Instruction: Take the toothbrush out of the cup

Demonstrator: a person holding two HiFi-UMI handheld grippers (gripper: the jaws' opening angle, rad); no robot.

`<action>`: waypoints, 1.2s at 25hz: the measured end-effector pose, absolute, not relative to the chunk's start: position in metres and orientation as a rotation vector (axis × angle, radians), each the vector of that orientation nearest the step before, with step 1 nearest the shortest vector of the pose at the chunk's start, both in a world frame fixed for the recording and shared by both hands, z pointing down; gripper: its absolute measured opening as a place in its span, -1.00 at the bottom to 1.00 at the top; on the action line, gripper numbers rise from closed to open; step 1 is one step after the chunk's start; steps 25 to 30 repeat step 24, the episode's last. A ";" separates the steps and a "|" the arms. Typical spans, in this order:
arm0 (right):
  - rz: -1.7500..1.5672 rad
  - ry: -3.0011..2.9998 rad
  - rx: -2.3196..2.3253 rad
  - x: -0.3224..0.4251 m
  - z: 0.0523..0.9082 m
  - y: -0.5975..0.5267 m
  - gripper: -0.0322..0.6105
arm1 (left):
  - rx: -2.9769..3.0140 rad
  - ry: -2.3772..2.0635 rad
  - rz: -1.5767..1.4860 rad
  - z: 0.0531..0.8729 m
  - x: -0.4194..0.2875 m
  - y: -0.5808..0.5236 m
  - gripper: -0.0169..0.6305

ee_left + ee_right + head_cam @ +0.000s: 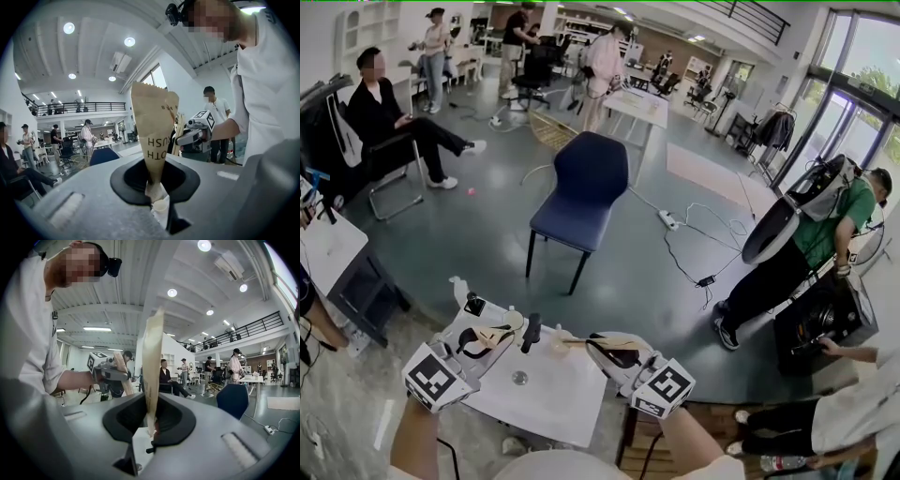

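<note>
Desk (553,398) lies below, small and white. Over it the left gripper (499,337) and right gripper (602,349) face each other, each narrowed onto one end of the paper-sleeved toothbrush (565,343). Its long axis runs level from gripper to gripper (the sleeve reads "TOOTH BRUSH"), so neither hand is nearer. It hangs between them above the desk.

Left gripper (499,337), right gripper (598,349) pinch paper packet (565,342) over white table (546,398)
</note>
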State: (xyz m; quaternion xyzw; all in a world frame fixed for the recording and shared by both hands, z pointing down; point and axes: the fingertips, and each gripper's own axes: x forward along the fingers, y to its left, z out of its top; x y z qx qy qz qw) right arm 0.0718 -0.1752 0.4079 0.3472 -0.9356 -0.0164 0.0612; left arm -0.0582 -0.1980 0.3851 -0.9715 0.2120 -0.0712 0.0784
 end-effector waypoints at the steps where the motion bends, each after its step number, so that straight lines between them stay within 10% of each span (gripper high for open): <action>1: -0.051 -2.828 1.051 0.072 0.408 -0.175 -0.77 | -2.910 0.635 -0.210 0.385 -0.058 -0.199 -0.84; 30: -0.053 -2.830 1.046 0.077 0.410 -0.175 -0.77 | -2.908 0.636 -0.214 0.391 -0.054 -0.200 -0.84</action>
